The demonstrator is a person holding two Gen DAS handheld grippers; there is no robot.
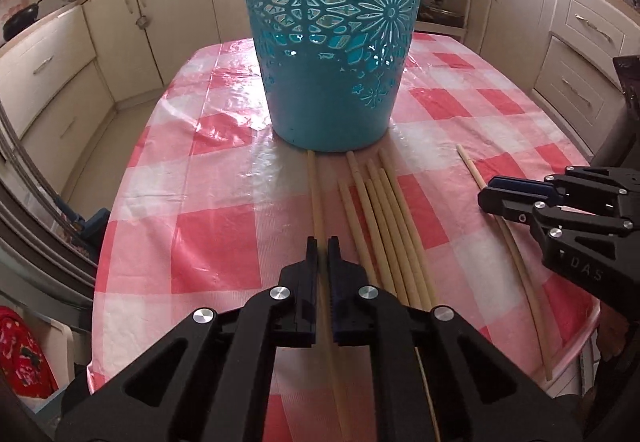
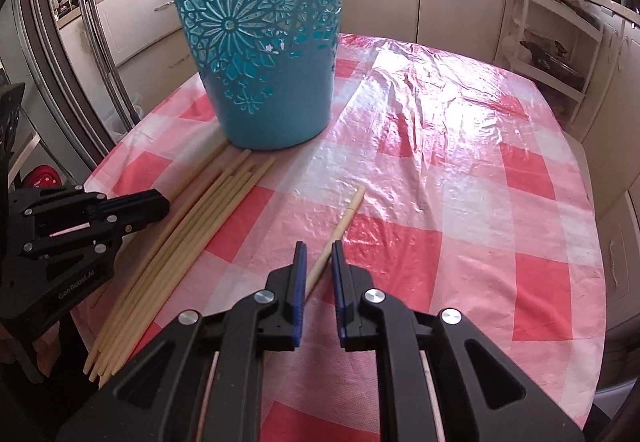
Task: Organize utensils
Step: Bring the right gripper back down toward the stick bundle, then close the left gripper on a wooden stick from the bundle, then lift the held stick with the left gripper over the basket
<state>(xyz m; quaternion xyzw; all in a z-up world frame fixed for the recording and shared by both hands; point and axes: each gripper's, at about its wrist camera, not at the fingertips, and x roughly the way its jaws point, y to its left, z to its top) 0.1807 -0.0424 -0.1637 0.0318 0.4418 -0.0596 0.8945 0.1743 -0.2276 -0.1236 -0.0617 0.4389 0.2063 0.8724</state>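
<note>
A teal cut-out basket (image 1: 330,42) stands on the red-checked table; it also shows in the right wrist view (image 2: 266,42). Several long pale chopsticks (image 1: 384,226) lie side by side in front of it, also in the right wrist view (image 2: 188,242). My left gripper (image 1: 322,248) is shut on the leftmost chopstick (image 1: 316,194), which runs between its jaws. My right gripper (image 2: 319,254) has its jaws narrowly apart around a single chopstick (image 2: 342,226) lying apart to the right; it does not look clamped. That chopstick shows in the left wrist view (image 1: 516,254).
The table (image 2: 440,170) has a wrinkled plastic cover. Kitchen cabinets (image 1: 168,10) ring the table. A white open shelf rack (image 2: 556,42) stands at the far right. The table's near edge is close under both grippers.
</note>
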